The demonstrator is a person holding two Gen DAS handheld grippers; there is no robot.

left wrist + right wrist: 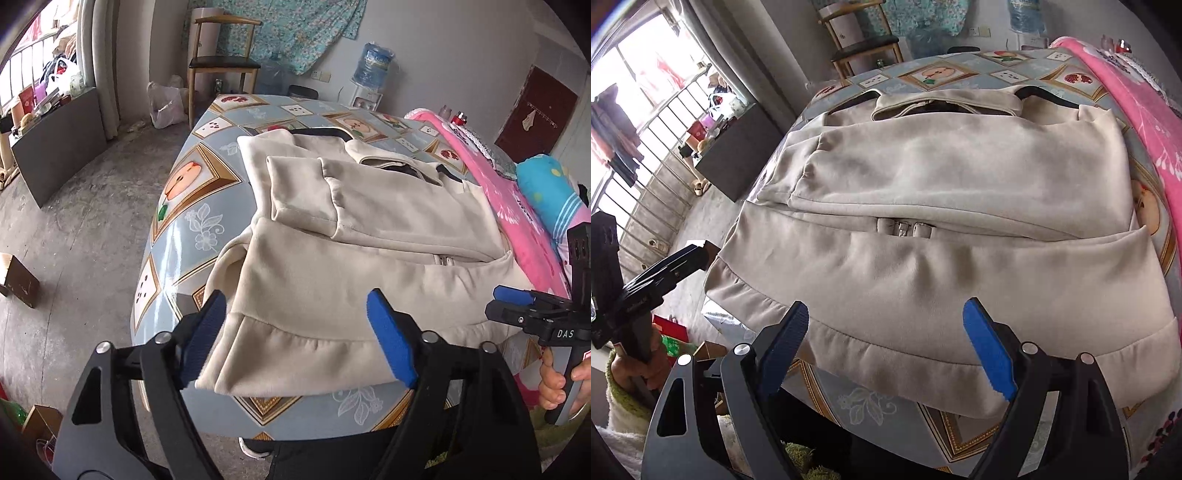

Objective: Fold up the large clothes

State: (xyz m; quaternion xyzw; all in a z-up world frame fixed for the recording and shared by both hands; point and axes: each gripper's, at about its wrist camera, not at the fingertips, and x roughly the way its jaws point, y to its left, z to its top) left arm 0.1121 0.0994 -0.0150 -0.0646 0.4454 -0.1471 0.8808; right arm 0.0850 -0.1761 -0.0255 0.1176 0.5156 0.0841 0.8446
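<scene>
Blue ribbed fingers over soft beige jacket

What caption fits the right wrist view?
Open right gripper poised over the hem of a beige jacket, sleeves folded in, on a patterned table.

The rear body of the left gripper is cut off by the bottom edge of its own view. Below its fingers, the table hides all but the toe of the person's shoe. Right of the fingers, the right gripper is cut by the frame edge. Beyond the fingers, the cream jacket covers most of a black hanger; its folded sleeves conceal the zipper except a short section.
</scene>
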